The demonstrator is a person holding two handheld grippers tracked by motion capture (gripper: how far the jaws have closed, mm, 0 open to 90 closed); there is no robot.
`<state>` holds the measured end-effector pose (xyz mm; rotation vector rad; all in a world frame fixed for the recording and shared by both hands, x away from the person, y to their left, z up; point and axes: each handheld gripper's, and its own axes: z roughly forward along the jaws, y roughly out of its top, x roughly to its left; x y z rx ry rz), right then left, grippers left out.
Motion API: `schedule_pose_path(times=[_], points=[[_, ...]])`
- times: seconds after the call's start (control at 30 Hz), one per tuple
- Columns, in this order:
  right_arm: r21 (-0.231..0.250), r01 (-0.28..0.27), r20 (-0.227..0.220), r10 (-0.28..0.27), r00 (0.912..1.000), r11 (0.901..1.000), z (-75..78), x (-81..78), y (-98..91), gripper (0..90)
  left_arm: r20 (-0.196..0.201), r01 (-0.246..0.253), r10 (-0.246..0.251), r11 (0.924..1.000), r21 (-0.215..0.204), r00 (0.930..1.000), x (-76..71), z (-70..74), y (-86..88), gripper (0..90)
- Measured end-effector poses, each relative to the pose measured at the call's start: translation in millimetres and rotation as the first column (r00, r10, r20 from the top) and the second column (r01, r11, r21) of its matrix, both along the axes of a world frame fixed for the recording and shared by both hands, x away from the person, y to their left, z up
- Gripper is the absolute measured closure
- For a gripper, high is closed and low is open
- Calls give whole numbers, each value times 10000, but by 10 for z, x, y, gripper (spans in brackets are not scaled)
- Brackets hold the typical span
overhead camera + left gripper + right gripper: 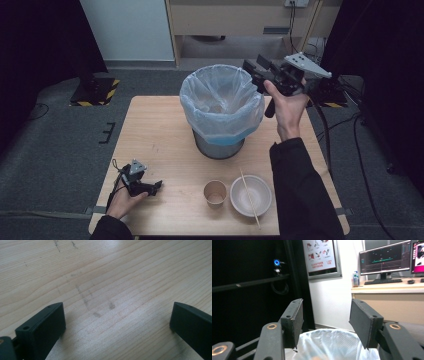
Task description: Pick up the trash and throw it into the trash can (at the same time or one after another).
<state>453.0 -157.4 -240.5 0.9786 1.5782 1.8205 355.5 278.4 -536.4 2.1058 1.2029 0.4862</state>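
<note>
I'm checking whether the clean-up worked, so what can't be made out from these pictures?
- Contents of the bin: high view, the crumpled liner hides the bottom; right gripper view, the lower edge cuts it off under the open right gripper.
- Inside the paper cup: too small, shadowed.
- The chopstick across the bowl: one or two, too thin to tell.

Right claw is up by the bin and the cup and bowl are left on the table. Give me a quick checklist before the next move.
1. Right claw empty, jaws apart: ok.
2. Right claw over the lined bin rim: ok.
3. Liner folded over the bin rim all round: ok.
4. Left claw open, empty, low over the table: ok.
5. Paper cup upright, apart from the bowl: ok.
6. Chopstick lies across the bowl, may roll off: not ok.
</note>
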Motion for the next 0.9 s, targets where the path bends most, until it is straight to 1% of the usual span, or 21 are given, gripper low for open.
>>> schedule_pose_path(times=[0.03, 0.07, 0.1, 0.2, 0.23, 0.27, 0.3, 0.33, 0.4, 0.47, 0.57, 0.67, 0.73, 0.77, 0.83, 0.9], points=[[233, -115, -46, 116, 9999, 9997, -18, -68, -61, 442, 2, 1, -1, 10000, 3, 10000, 0, 0, 0, 0], [273, -121, -66, 122, 9999, 9996, -36, -108, -98, 437, 3, -1, 1, 10000, 4, 10000, 0, 0, 0, 0], [50, -59, -144, 60, 9999, 10000, -68, -177, -153, 435, 3, -3, 3, 10000, 5, 10000, 0, 0, -1, 0], [-53, -7, -296, 5, 9996, 10000, -190, -317, -270, 436, 2, -34, 34, 10000, -5, 10000, -2, -1, -4, 0], [-127, 56, -414, -61, 9991, 9999, -276, -388, -323, 446, -4, -31, 31, 10000, 3, 10000, -3, 0, -4, 0], [-174, 39, -493, -48, 9988, 9998, -325, -422, -345, 447, -10, -33, 33, 10000, 12, 10000, -3, 0, -5, 0], [-262, 13, -695, -31, 9976, 9997, -405, -481, -376, 448, -10, -31, 31, 10000, 13, 10000, -3, 0, -5, 0], [-316, 41, -759, -65, 9971, 9995, -456, -516, -392, 451, -13, -32, 32, 10000, 17, 10000, -3, 0, -5, 0], [-560, 29, -987, -84, 9951, 9984, -590, -607, -429, 456, -8, -43, 43, 10000, 20, 10000, -3, 0, -6, 0], [-796, -94, -1203, -2, 9927, 9968, -723, -692, -456, 457, -3, -65, 65, 10000, 18, 10000, -4, 0, -8, 0], [-1017, -243, -1526, 86, 9882, 9945, -939, -831, -491, 457, -9, -85, 85, 10000, 16, 10000, -4, 0, -10, 0], [-1155, -345, -1787, 133, 9838, 9927, -1122, -946, -497, 456, -4, -97, 97, 10000, 18, 10000, -4, 0, -11, 0], [-1381, -404, -1990, 123, 9799, 9896, -1251, -1014, -488, 454, -2, -101, 101, 9999, 21, 9999, -4, 0, -12, 0], [-1514, -472, -2157, 136, 9764, 9873, -1324, -1052, -477, 454, -2, -103, 103, 9999, 20, 9999, -5, 0, -12, 0], [-1693, -595, -2375, 179, 9712, 9838, -1416, -1099, -459, 451, -4, -103, 103, 9999, 21, 9999, -5, 0, -12, 0], [-1830, -734, -2664, 224, 9636, 9804, -1510, -1149, -441, 453, -3, -102, 102, 9999, 20, 9999, -5, 0, -12, 0]])
